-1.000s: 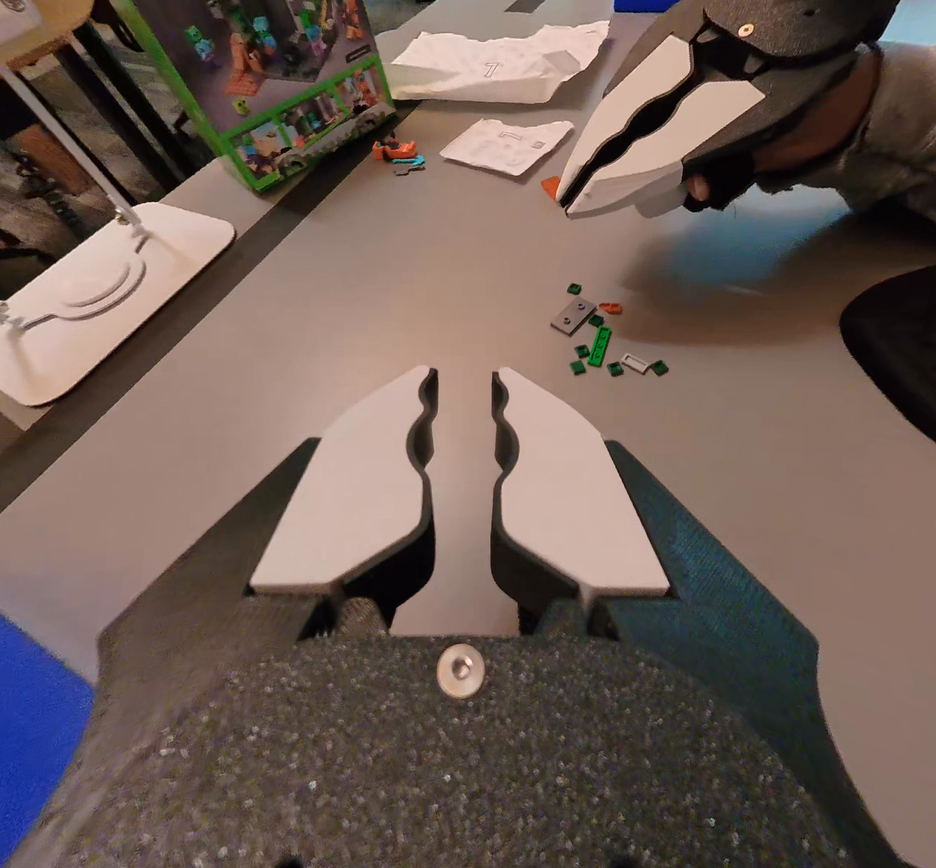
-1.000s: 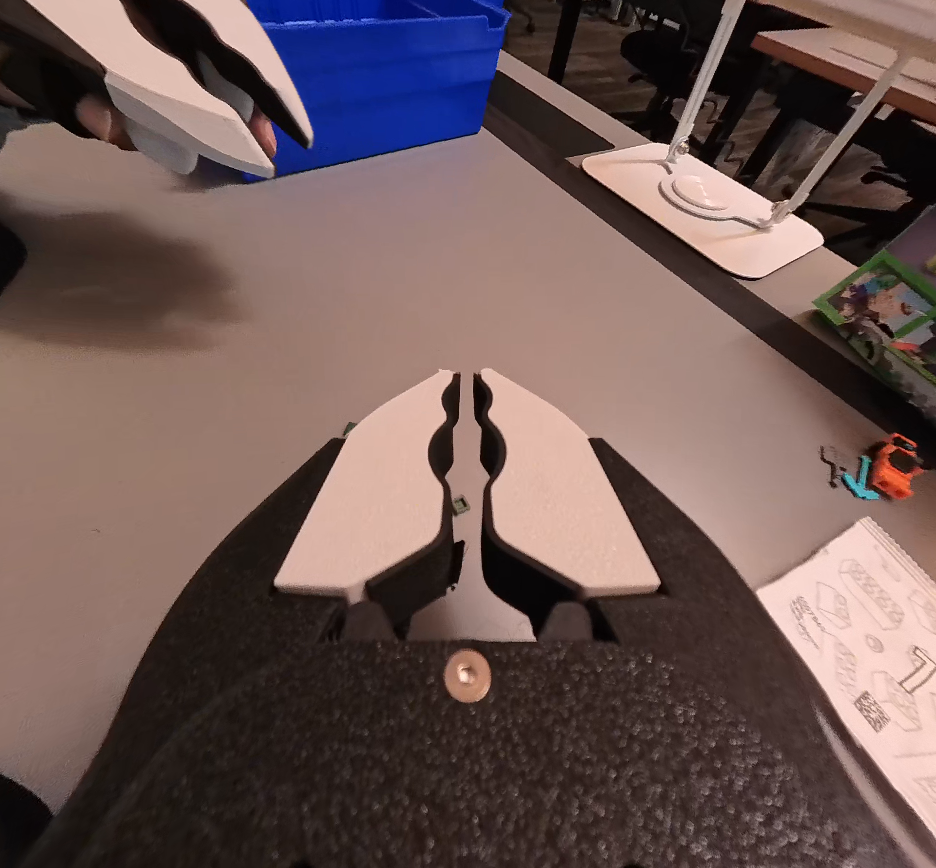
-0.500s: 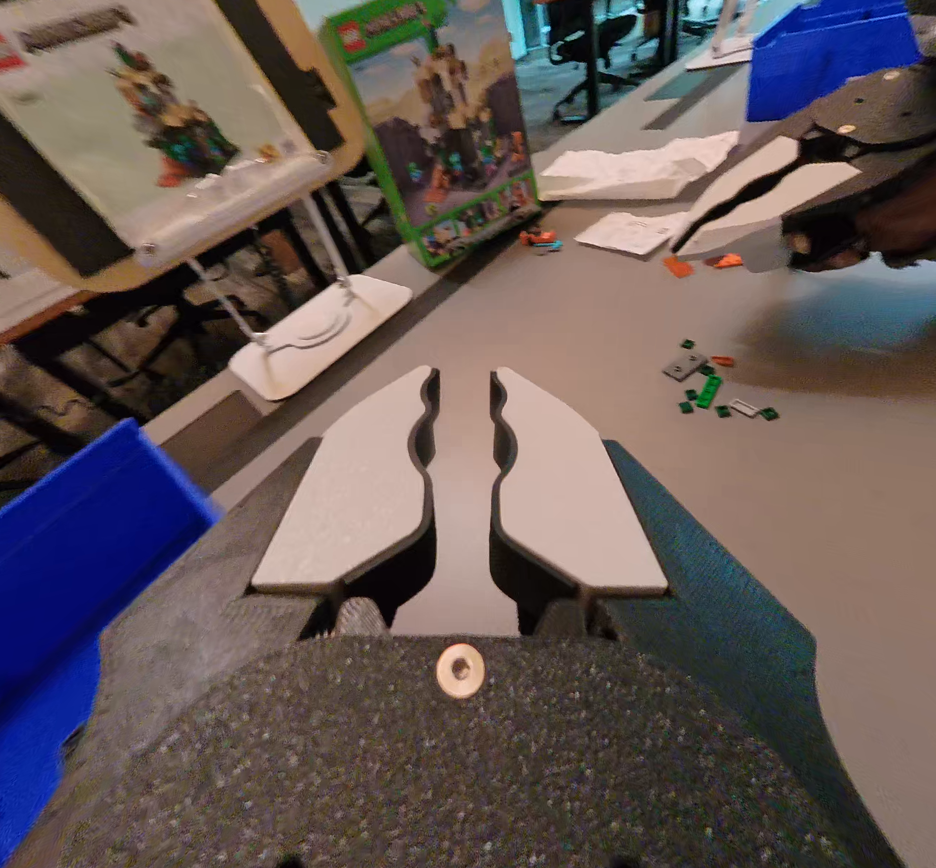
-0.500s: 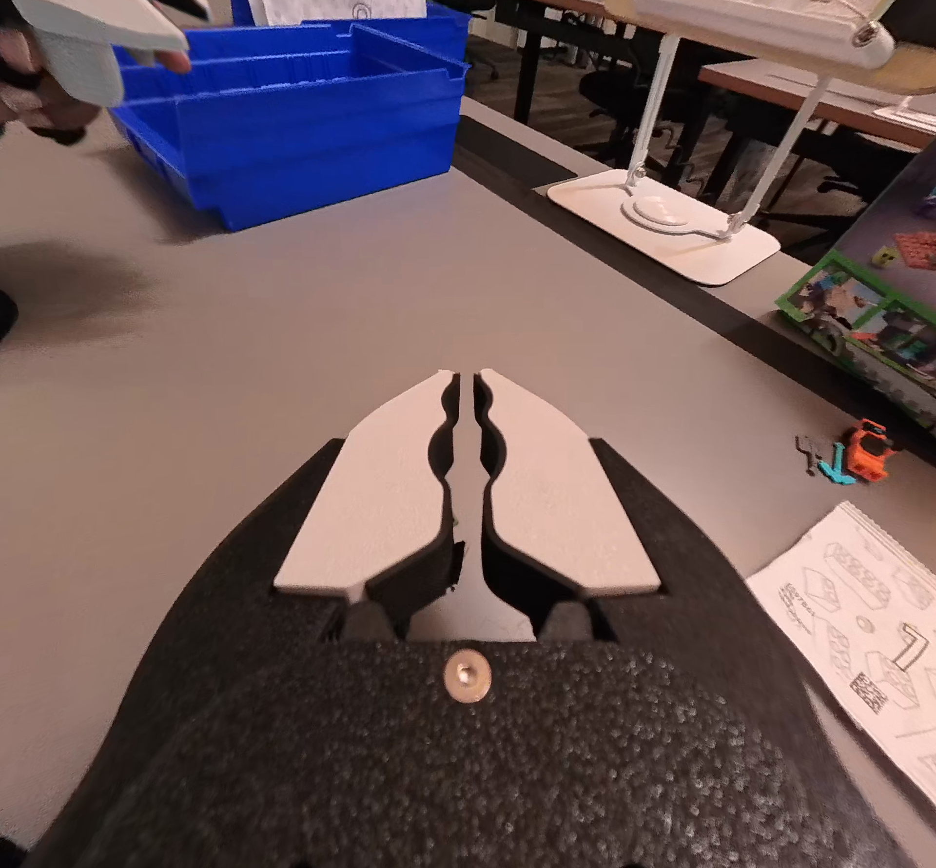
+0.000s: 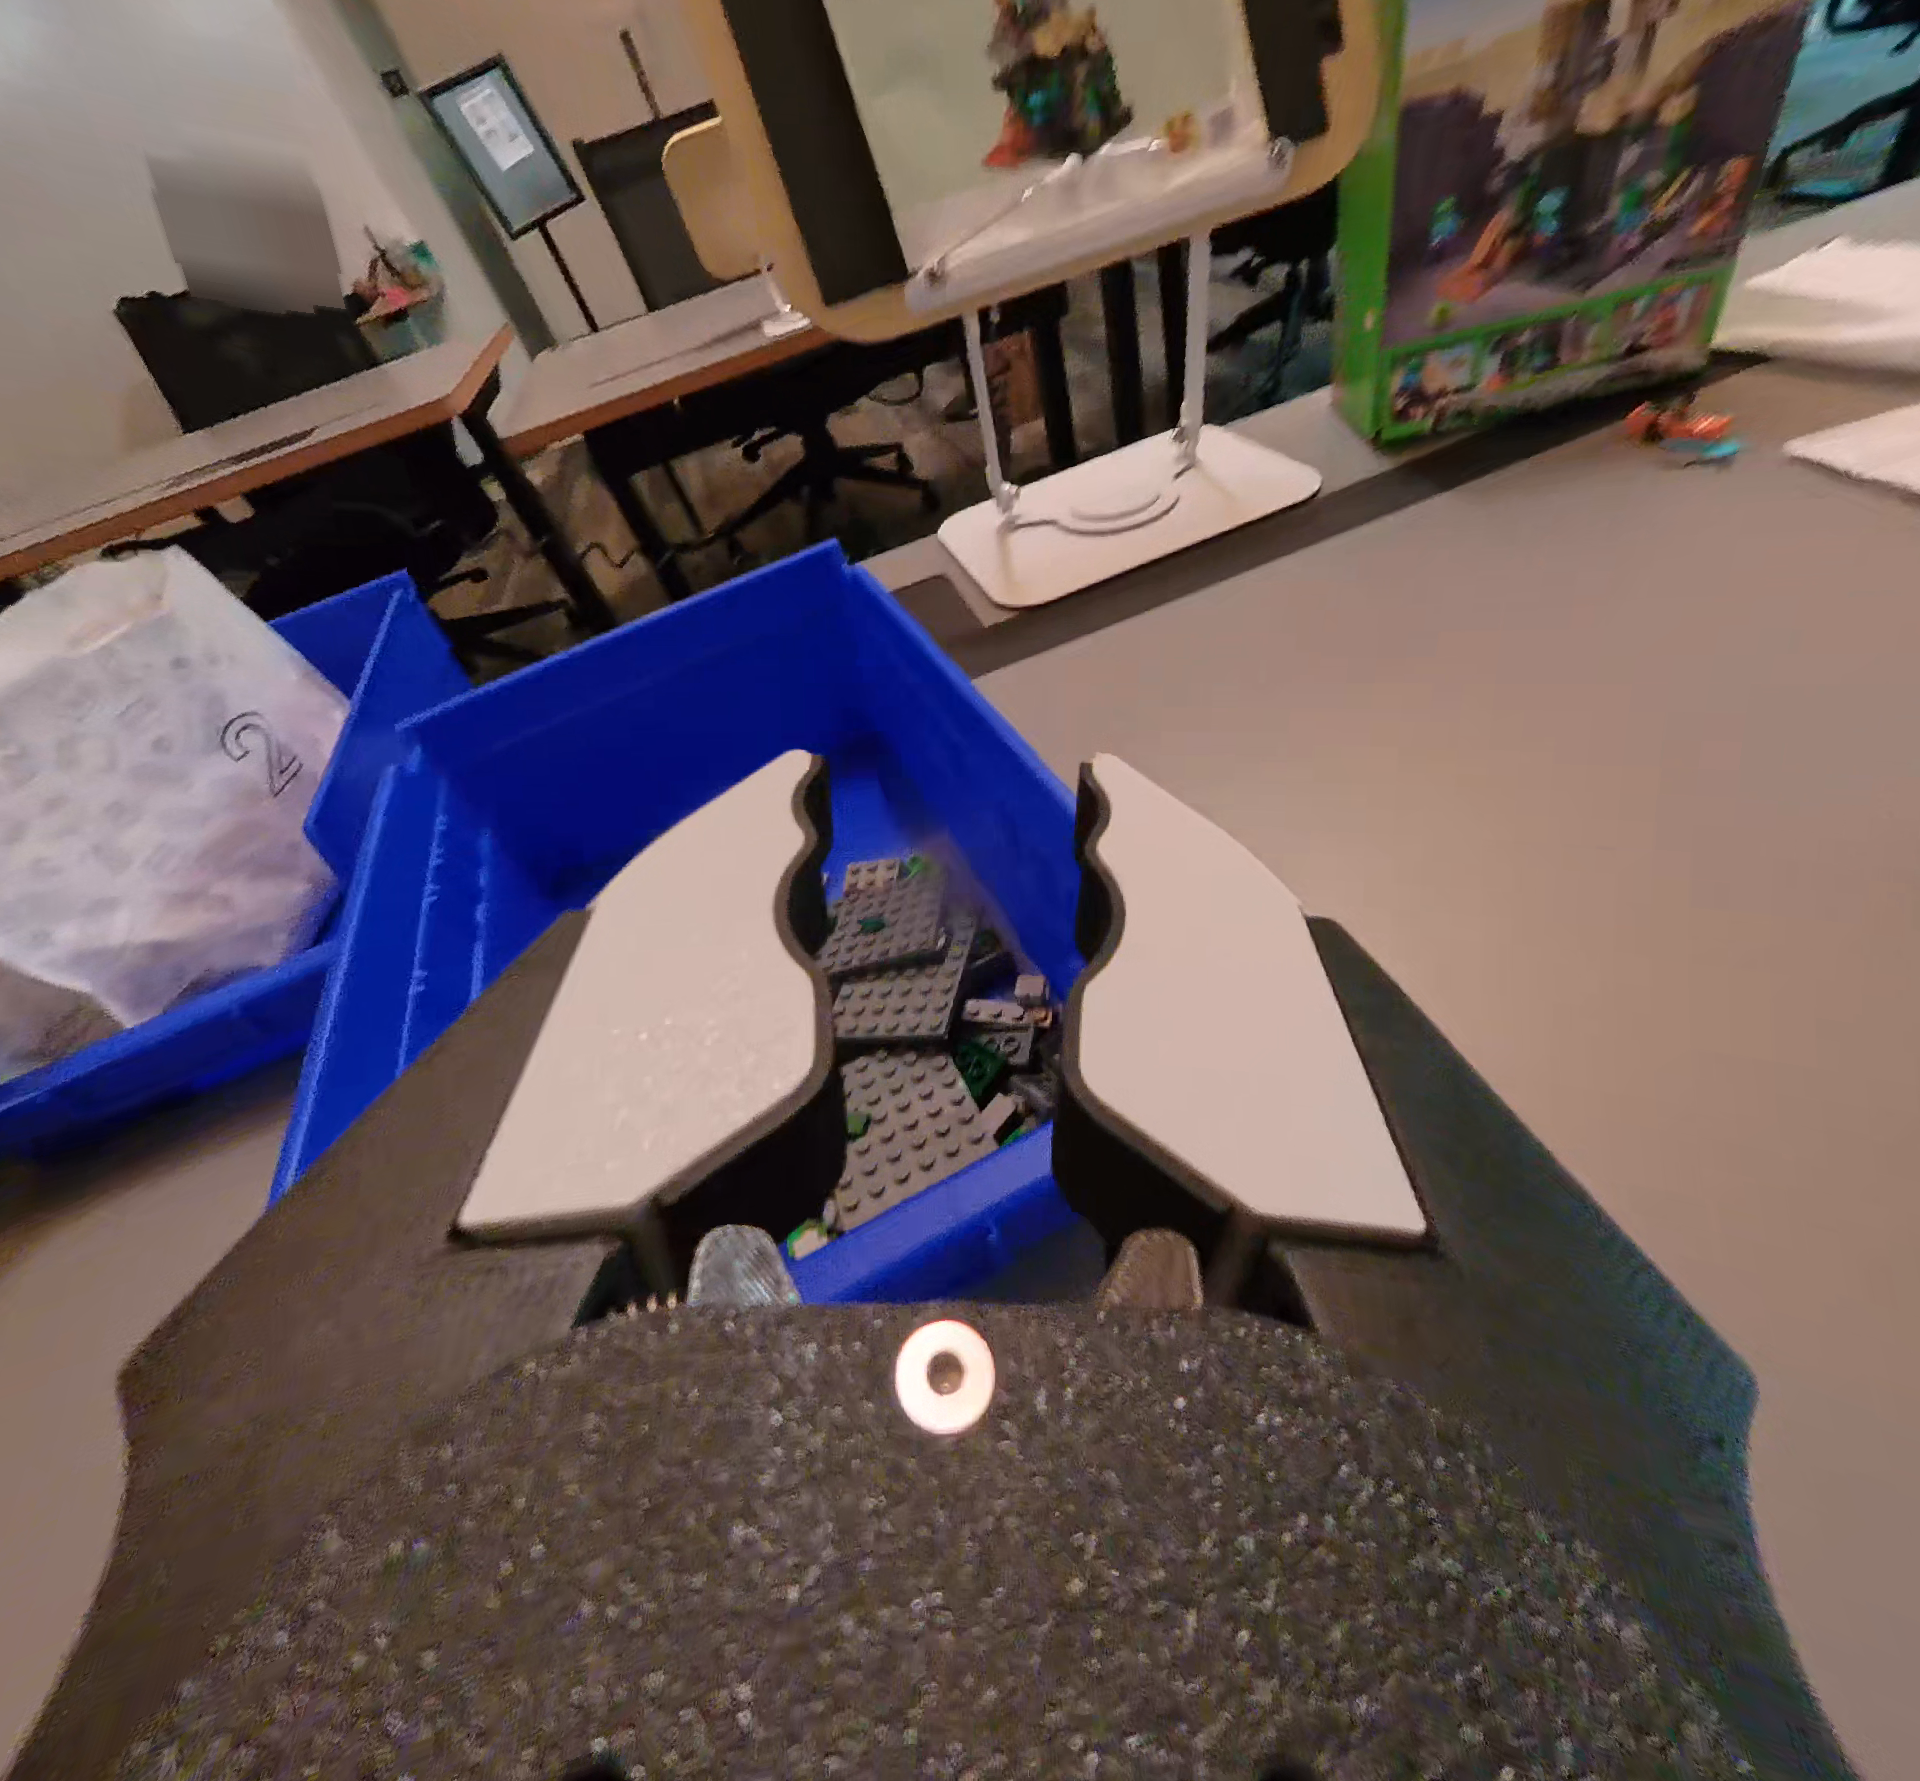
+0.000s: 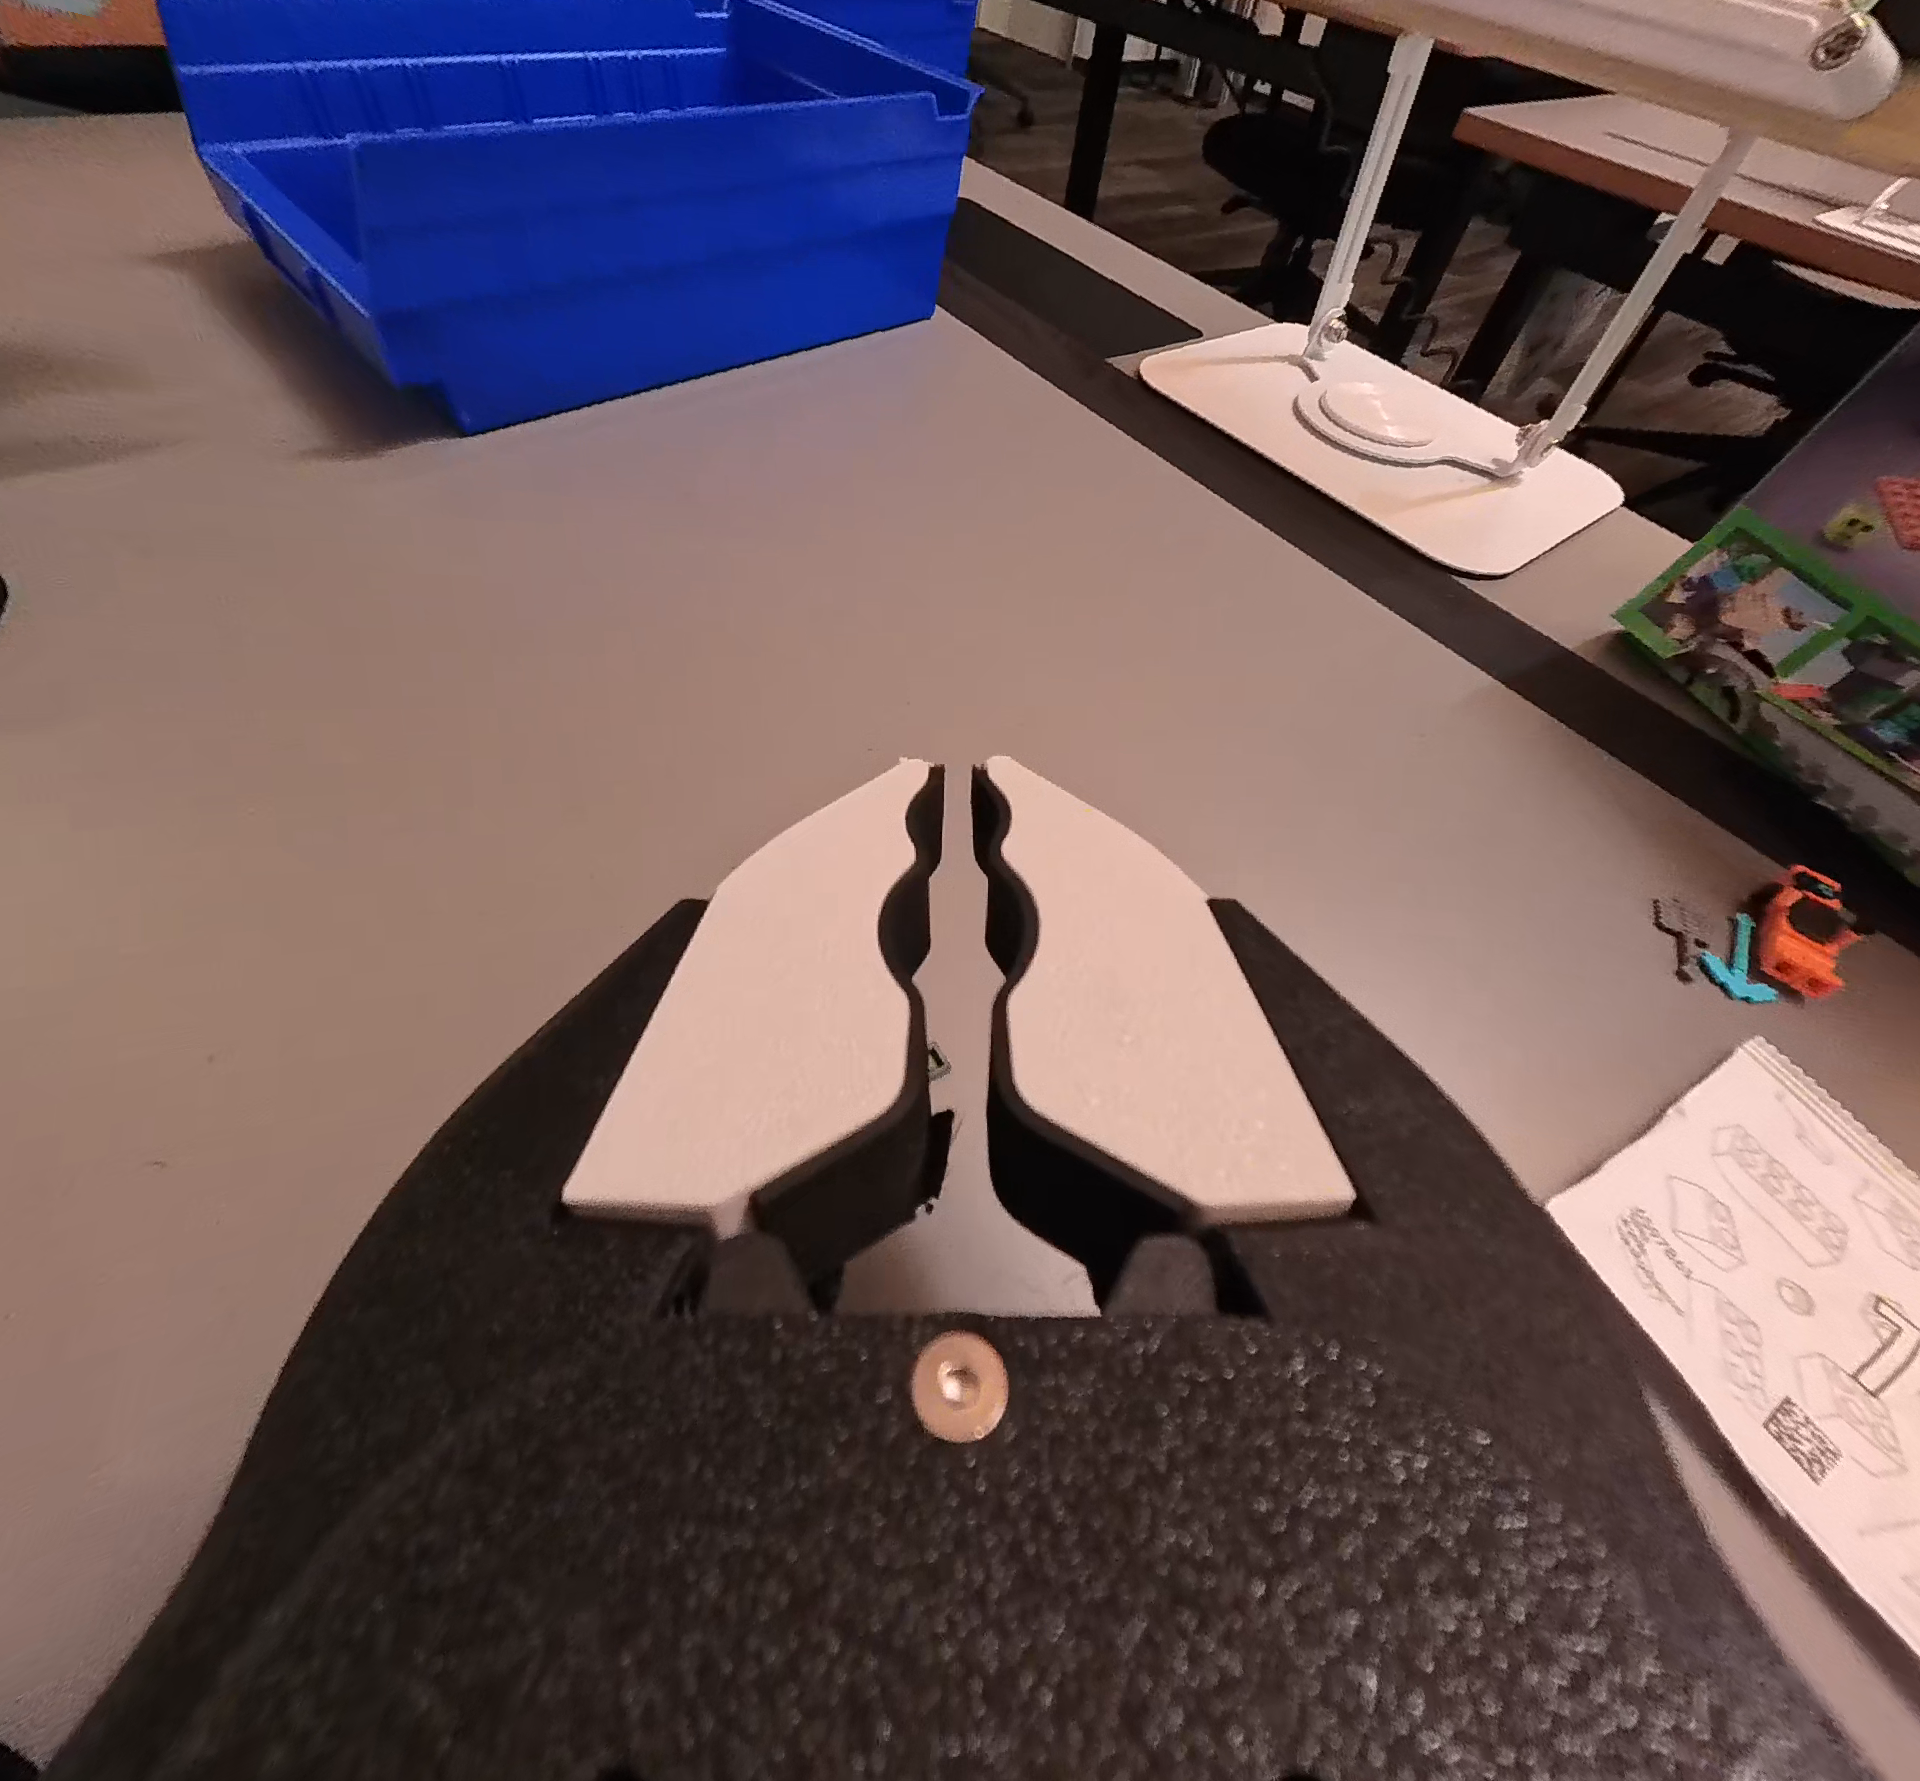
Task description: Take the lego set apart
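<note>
Left gripper [image 5: 945,775]: jaws spread wide, nothing between them. It hangs above the near blue bin [image 5: 644,723], which stands on the grey worktop [image 5: 1507,744]. Seen through the gap, the bin holds loose lego pieces [image 5: 914,1035]: grey studded plates, stacked and tilted, with small green and grey parts among them. A second blue bin [image 5: 364,630] touches the first on its left side and contains a white printed bag [image 5: 145,775].

Behind the bins, a white stand [image 5: 1132,510] at the worktop's far edge carries an instruction sheet [image 5: 1039,48]. The green lego box [image 5: 1579,142] stands upright to the right of the stand. A small orange and teal assembly [image 5: 1683,427] lies on the worktop just in front of the box.

Right gripper [image 6: 958,770]: jaws nearly together, a narrow slit left between the tips, nothing gripped. It is held low over bare worktop [image 6: 623,640]. A tiny piece [image 6: 938,1061] shows on the surface through the slit; its kind cannot be determined.

In the right wrist view, the bins [image 6: 582,173] stand well ahead to the left, the stand base [image 6: 1382,443] to the right. The orange assembly [image 6: 1803,936] lies right of the gripper with a teal part [image 6: 1740,973] and a dark grey part [image 6: 1688,931] just beside it, near the box corner [image 6: 1787,651]. A printed sheet [image 6: 1787,1295] lies flat at the lower right.
</note>
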Available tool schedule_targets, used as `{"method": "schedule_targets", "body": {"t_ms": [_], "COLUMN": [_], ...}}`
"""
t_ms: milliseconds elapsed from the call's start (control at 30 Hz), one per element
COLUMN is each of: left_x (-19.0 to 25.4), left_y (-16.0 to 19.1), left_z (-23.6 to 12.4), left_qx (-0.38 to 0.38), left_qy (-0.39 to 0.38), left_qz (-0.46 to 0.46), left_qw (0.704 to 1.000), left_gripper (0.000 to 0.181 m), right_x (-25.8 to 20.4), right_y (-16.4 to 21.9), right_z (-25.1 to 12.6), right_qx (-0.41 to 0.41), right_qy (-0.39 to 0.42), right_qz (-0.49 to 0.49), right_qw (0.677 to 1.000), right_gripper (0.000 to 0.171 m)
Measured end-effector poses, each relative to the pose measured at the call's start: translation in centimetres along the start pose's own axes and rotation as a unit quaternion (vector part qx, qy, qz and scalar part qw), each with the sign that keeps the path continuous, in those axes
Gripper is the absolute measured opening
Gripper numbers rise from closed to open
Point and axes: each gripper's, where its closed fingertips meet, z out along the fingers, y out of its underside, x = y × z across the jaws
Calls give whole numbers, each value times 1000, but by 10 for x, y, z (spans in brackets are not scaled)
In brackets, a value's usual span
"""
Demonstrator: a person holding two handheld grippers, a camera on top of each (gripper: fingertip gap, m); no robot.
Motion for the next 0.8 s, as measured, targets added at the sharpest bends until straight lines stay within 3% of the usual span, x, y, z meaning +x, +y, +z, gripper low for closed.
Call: {"method": "schedule_targets", "body": {"t_ms": [200,367,633,800], "left_x": [10,38,43,22], "left_y": [33,39,60,67], "left_z": [10,20,45,38], "left_qx": [-55,-67,-116,-142], "left_qy": [17,83,37,-33], "left_qz": [-19,-60,-9,16], "left_qw": [998,993,993,989], "left_gripper": [57,54,18,8], "right_x": [-3,-7,-1,-1], "right_y": [1,2,3,2], "right_z": [3,7,3,1], "right_qx": [1,-3,-7,-9], "right_qy": [-14,-22,1,6], "right_qz": [18,22,10,8], "right_qw": [1000,1000,1000,1000], "right_gripper": [5,5,5,5]}}
